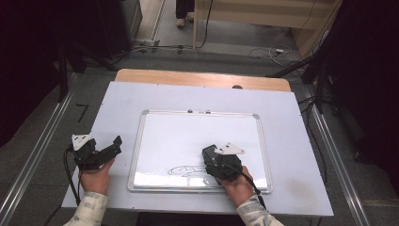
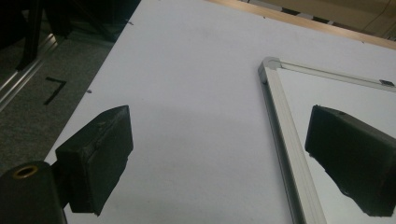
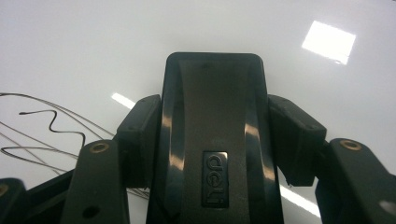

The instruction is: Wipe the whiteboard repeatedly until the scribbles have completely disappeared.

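Note:
A white board [image 1: 197, 132] with a silver frame [image 2: 285, 140] lies flat on the table. Black pen scribbles [image 1: 183, 170] mark its near edge, and they curl in at the left in the right gripper view [image 3: 51, 126]. My right gripper [image 1: 212, 157] sits over the board's near right part, shut on a black board eraser [image 1: 209, 151]. Both pads press the sides of the eraser [image 3: 215, 154], which lies against the board face between the tips of the right gripper [image 3: 215, 105]. My left gripper [image 1: 113, 147] rests left of the board, its jaws open and nothing between them [image 2: 219, 116].
The board lies on a pale sheet [image 1: 122, 99] that covers a wooden table [image 1: 188, 76]. Grey floor, metal rails [image 1: 33, 155] and cables surround the table. A person's feet [image 1: 183, 20] stand far behind it.

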The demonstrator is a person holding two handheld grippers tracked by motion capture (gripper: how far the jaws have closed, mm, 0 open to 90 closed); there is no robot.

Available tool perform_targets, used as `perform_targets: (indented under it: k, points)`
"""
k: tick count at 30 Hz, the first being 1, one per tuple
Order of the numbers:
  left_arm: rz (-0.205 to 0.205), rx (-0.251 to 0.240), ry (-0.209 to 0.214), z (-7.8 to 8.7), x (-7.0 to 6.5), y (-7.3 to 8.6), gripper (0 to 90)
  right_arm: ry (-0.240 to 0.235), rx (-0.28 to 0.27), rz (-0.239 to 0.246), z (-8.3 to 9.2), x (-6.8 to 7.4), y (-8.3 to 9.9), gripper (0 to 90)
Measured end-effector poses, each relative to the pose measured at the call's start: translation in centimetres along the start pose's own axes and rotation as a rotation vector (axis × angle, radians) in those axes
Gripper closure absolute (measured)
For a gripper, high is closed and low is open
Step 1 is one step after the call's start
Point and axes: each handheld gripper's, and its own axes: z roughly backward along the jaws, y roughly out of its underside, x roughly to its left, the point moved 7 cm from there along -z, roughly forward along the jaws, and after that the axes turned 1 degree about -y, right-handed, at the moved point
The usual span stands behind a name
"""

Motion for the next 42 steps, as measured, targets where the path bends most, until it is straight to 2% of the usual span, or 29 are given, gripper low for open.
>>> perform_targets:
  k: [11,42]
  points:
    - [-0.002,0.002,0.000,0.0,0.0,0.0,8.2,-0.029,0.000,0.019,-0.4,0.9,-0.3,38.3]
    - [0.000,0.003,0.005,-0.1,-0.1,0.0,8.2,-0.061,0.004,0.052,-1.3,3.0,-1.1,38.3]
